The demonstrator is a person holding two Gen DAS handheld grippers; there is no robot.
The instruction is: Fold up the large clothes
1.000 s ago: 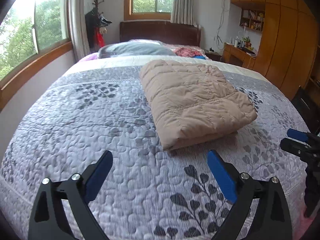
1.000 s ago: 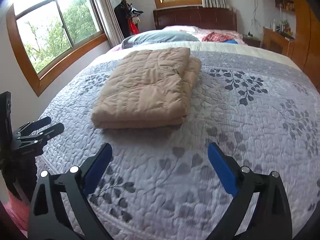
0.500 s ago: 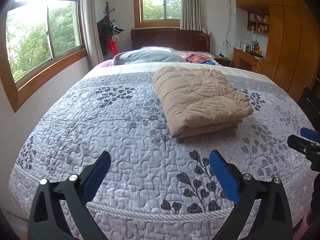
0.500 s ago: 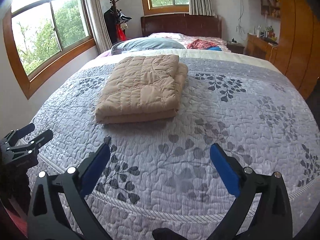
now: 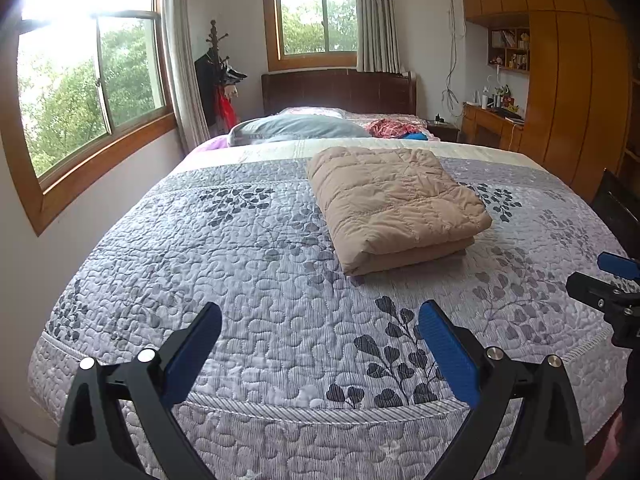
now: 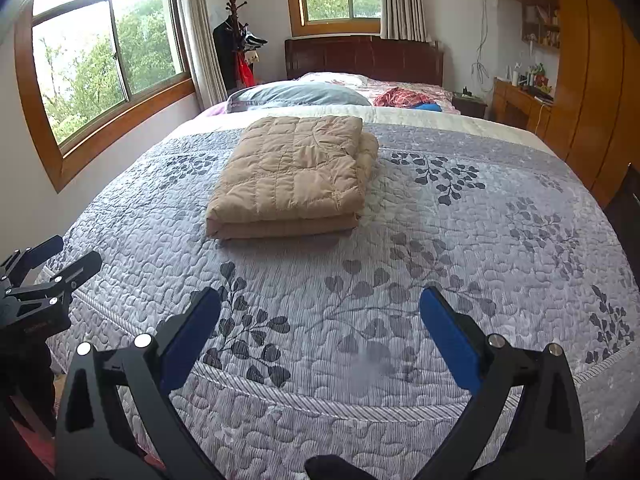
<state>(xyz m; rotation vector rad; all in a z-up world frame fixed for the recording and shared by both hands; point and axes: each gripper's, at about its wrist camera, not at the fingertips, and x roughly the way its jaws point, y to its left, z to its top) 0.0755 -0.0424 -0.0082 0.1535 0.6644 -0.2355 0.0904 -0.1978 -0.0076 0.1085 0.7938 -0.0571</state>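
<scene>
A tan quilted puffer garment (image 5: 394, 204) lies folded into a thick rectangle on the bed, right of centre in the left wrist view and left of centre in the right wrist view (image 6: 296, 176). My left gripper (image 5: 320, 332) is open and empty, held over the foot of the bed, well short of the garment. My right gripper (image 6: 320, 320) is open and empty too, also near the foot edge. The right gripper shows at the right edge of the left wrist view (image 5: 608, 284). The left gripper shows at the left edge of the right wrist view (image 6: 44, 276).
The bed has a grey leaf-patterned quilt (image 5: 240, 264), with pillows (image 5: 296, 128) and red clothing (image 5: 390, 127) at the headboard. Windows line the left wall. A wooden wardrobe (image 5: 576, 92) and desk stand at the right. A coat rack (image 5: 218, 80) stands in the far corner.
Both grippers have drawn back from the folded garment toward the foot of the bed and risen. The garment has stayed in place. Both jaws stay open.
</scene>
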